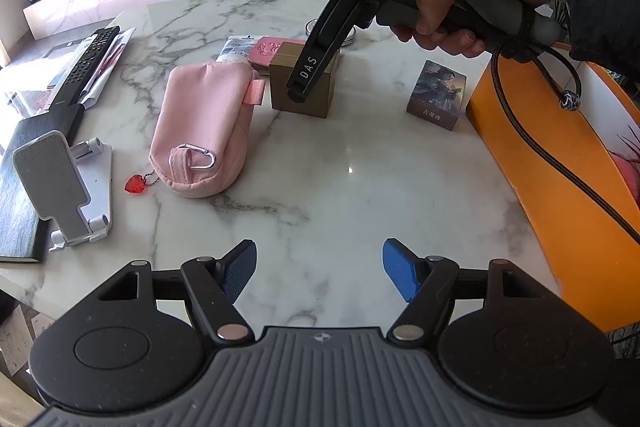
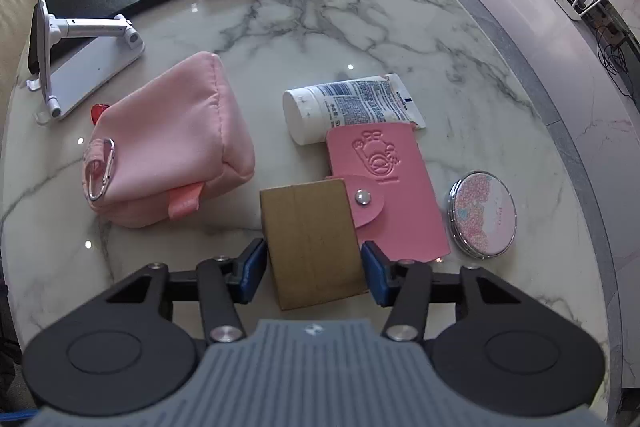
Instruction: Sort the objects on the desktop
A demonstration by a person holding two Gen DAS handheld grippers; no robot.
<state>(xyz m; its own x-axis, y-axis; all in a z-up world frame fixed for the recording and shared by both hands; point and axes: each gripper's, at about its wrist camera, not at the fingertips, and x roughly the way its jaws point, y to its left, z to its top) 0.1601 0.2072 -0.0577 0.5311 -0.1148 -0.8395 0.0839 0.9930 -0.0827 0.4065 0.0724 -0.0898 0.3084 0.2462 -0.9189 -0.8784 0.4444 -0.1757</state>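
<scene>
Two grippers over marble table (image 1: 320, 163): right gripper (image 2: 314, 267) pads pinch brown cardboard box (image 2: 314, 239), mid-table btwn pink pouch (image 2: 168, 143) & pink card holder (image 2: 388, 187). Left gripper (image 1: 320, 271) spread wide, empty, near edge.

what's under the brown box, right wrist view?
The brown box sits between the right gripper pads, overlapping a corner of the pink card holder. What lies beneath the rest of the box is covered.

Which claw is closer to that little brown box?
Right. The right claw has the brown box between its blue pads. The left claw hangs open over bare marble, well short of the box.
</scene>
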